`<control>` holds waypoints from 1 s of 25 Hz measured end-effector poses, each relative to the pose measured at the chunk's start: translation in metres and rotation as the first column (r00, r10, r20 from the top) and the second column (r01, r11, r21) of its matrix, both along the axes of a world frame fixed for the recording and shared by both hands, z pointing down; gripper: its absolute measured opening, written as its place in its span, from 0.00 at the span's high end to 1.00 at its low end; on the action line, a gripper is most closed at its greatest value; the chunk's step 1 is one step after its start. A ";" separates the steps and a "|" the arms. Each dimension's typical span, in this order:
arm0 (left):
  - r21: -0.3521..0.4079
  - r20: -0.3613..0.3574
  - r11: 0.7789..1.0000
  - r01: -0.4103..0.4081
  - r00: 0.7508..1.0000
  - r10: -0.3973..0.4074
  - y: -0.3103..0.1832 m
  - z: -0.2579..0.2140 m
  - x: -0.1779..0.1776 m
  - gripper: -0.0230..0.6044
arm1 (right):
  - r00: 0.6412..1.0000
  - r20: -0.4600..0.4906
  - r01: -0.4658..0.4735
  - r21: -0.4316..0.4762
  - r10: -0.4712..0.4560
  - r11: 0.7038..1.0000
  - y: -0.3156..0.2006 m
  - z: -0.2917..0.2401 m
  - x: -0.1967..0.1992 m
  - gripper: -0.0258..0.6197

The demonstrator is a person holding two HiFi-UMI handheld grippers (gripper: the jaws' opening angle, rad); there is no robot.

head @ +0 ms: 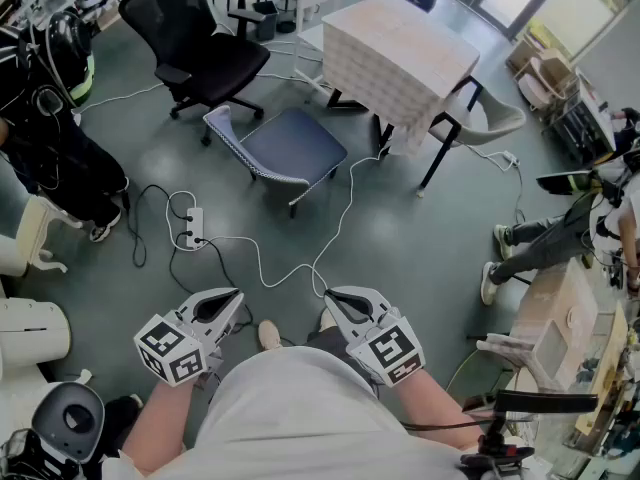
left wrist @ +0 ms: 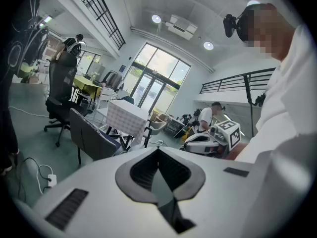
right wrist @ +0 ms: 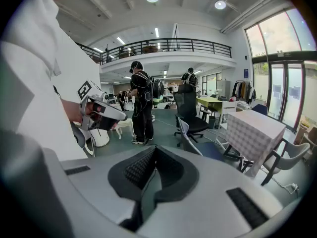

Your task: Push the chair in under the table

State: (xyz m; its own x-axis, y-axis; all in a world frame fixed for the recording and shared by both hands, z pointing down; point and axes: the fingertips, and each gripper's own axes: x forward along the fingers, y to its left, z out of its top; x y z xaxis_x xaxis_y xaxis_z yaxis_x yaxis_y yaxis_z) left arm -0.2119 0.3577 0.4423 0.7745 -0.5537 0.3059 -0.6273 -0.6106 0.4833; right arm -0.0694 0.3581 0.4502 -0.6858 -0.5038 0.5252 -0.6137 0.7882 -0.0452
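Observation:
The chair (head: 290,148) has a dark blue seat and a patterned grey back, and stands on the floor a short way left of the table (head: 400,53), which is covered by a checked cloth. Its seat faces the table. Both grippers are held close to my body, well short of the chair. My left gripper (head: 234,298) is shut and empty, and so is my right gripper (head: 332,296). The left gripper view looks over the shut left gripper (left wrist: 158,150) at the chair (left wrist: 91,138) and the table (left wrist: 128,117). Beyond the shut right gripper (right wrist: 155,150), the right gripper view shows the chair (right wrist: 190,138) and the table (right wrist: 257,128).
A black office chair (head: 200,43) stands behind the blue chair. A power strip (head: 193,226) and a white cable (head: 300,268) lie on the floor between me and the chair. A beige chair (head: 495,118) sits at the table's far side. People stand at the left (head: 50,148) and right (head: 540,238).

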 end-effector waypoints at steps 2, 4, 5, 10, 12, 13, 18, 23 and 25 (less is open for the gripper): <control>-0.003 0.008 1.000 0.016 1.000 -0.016 -0.001 0.000 0.002 0.95 | 1.000 0.003 0.022 -0.009 -0.022 1.000 0.006 0.002 -0.001 0.94; 0.001 0.019 0.999 0.036 0.999 -0.036 -0.003 -0.001 0.004 0.95 | 0.999 0.001 0.040 0.001 -0.040 0.999 0.006 0.003 0.002 0.94; 0.002 0.024 0.999 0.050 0.998 -0.050 -0.005 -0.002 0.006 0.95 | 0.999 -0.003 0.043 0.014 -0.043 0.999 0.003 0.002 0.005 0.94; 0.001 0.044 0.994 0.110 0.993 -0.110 -0.022 -0.008 0.027 0.95 | 0.999 0.029 0.036 0.041 -0.037 0.998 -0.019 -0.011 0.031 0.94; 0.012 0.102 0.991 0.131 0.986 -0.132 -0.030 -0.003 0.032 0.95 | 0.998 0.043 0.041 0.050 -0.043 0.998 -0.023 -0.014 0.042 0.94; 0.015 0.125 0.990 0.140 0.982 -0.141 -0.035 0.000 0.034 0.94 | 0.998 0.040 0.042 0.058 -0.044 0.997 -0.026 -0.014 0.048 0.94; -0.024 0.154 0.975 0.219 0.965 -0.213 -0.061 0.018 0.049 0.94 | 0.999 0.035 0.020 0.040 -0.022 0.999 -0.039 0.004 0.086 0.88; -0.047 0.181 0.963 0.267 0.950 -0.255 -0.086 0.033 0.052 0.85 | 0.999 0.034 -0.028 0.004 0.028 1.000 -0.058 0.023 0.115 0.78; -0.056 0.193 0.960 0.276 0.946 -0.260 -0.097 0.040 0.050 0.82 | 0.998 0.040 -0.047 0.002 0.047 0.999 -0.068 0.028 0.123 0.78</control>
